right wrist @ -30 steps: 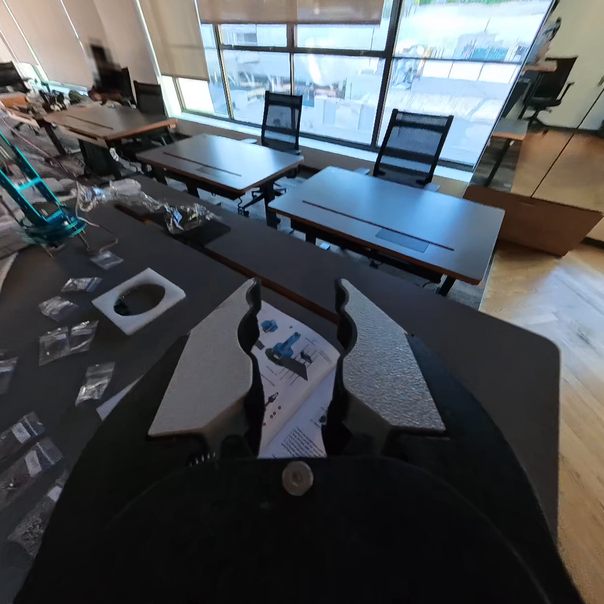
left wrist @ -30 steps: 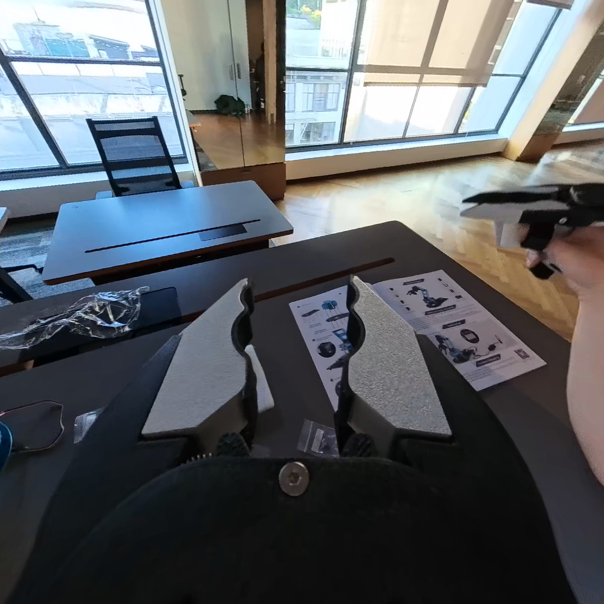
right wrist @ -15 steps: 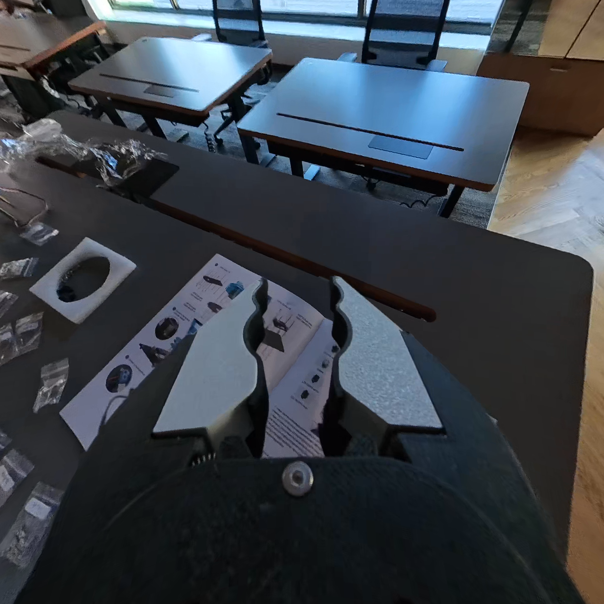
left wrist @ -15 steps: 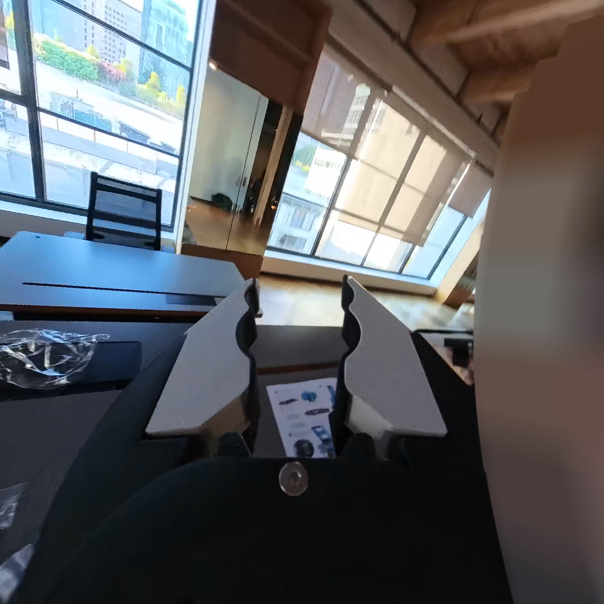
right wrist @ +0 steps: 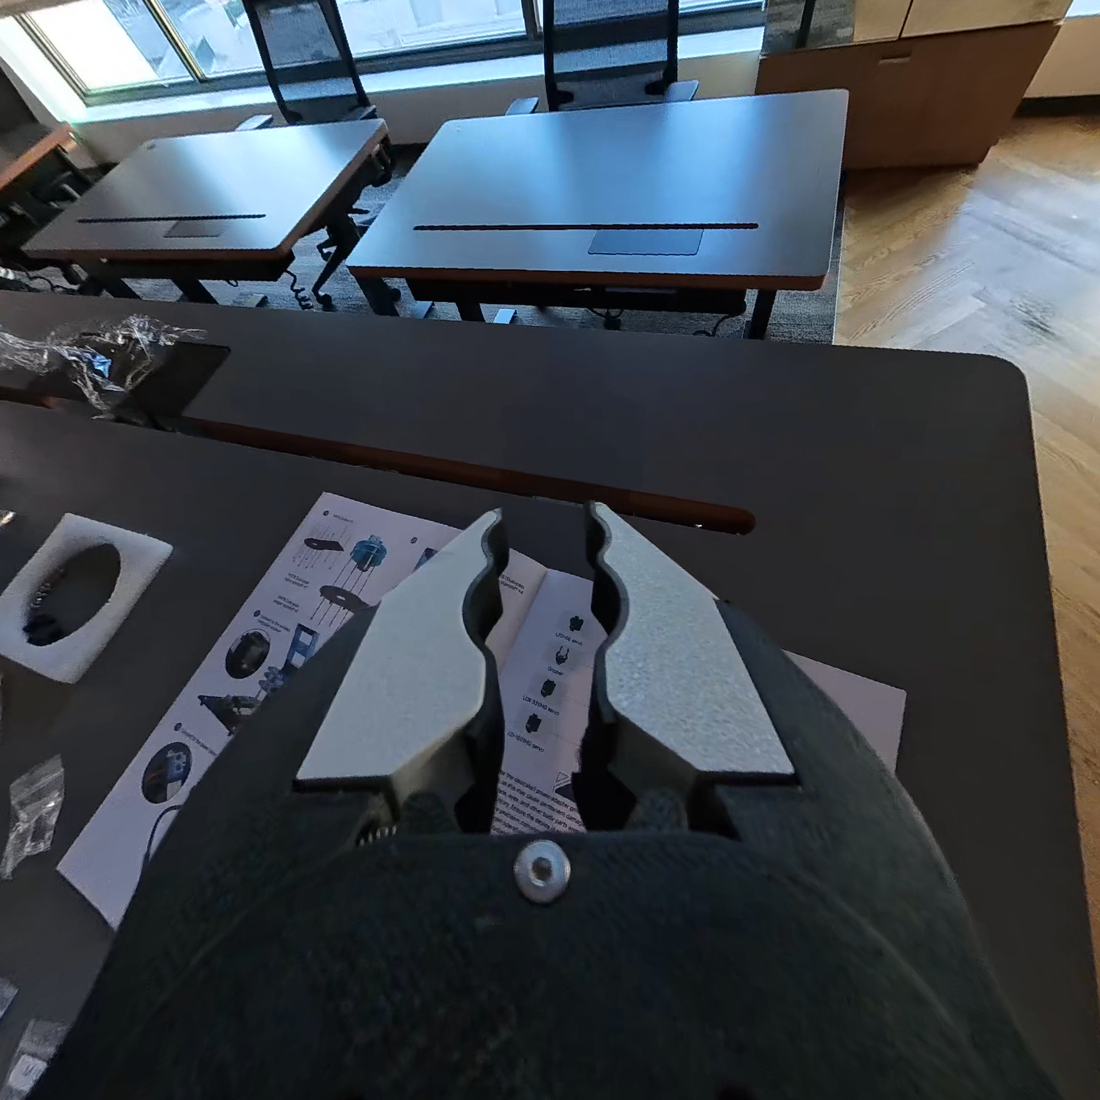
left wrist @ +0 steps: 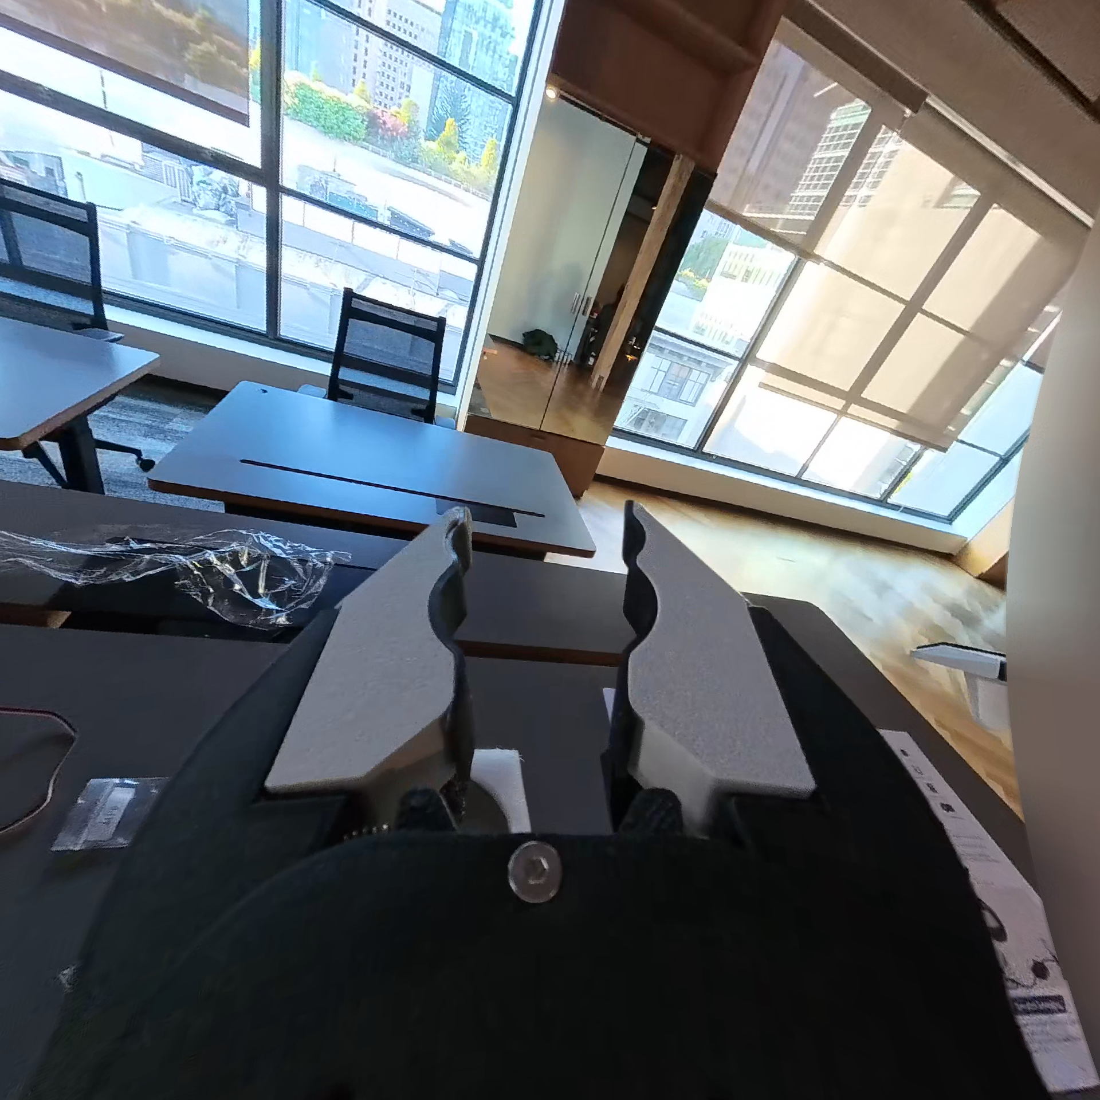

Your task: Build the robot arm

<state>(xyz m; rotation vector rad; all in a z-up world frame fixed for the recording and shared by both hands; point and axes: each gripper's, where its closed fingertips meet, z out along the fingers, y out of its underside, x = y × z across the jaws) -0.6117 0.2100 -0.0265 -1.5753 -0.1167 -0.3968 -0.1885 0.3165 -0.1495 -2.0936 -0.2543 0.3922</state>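
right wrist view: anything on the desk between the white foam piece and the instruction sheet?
Nothing: only bare dark desk between the white foam piece and the instruction sheet, per the right wrist view.

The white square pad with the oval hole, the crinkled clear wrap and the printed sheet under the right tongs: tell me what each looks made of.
White square pad with the oval hole: likely foam, with a matte, soft-edged, thick wall.
Crinkled clear wrap: thin plastic film, see-through, with sharp glossy creases.
Printed sheet: paper, flat with a centre fold, seemingly slightly glossy.
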